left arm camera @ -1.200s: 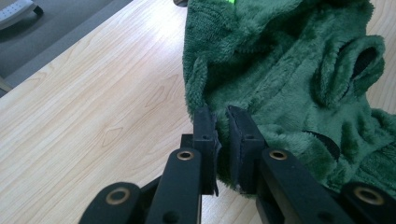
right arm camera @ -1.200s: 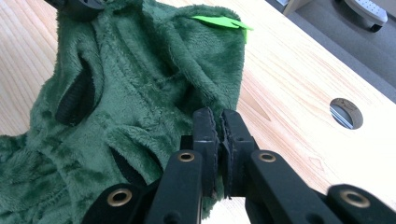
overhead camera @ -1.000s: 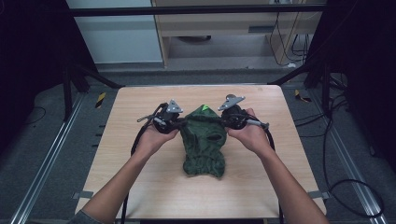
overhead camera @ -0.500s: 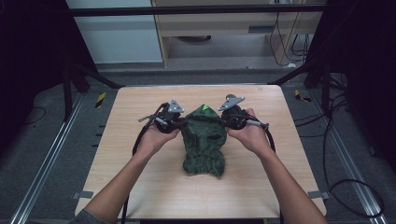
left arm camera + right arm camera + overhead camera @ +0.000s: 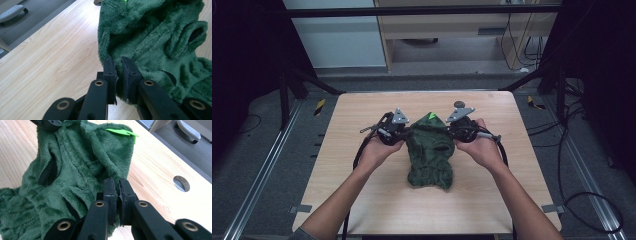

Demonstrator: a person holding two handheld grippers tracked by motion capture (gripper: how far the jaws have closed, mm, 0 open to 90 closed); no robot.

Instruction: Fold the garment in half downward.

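The left gripper (image 5: 117,68) has its jaws pressed together on the edge of the green fleece garment (image 5: 160,47), pinching a fold of the pile. The right gripper (image 5: 117,187) pinches the garment's opposite edge the same way, jaws all but meeting. In the high view the garment (image 5: 430,157) lies at the centre of the table (image 5: 362,115), between the hands. A bright green tag (image 5: 121,132) shows at its top; I cannot tell if it bears writing.

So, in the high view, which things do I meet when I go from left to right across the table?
left hand → left gripper → green fleece garment → right gripper → right hand
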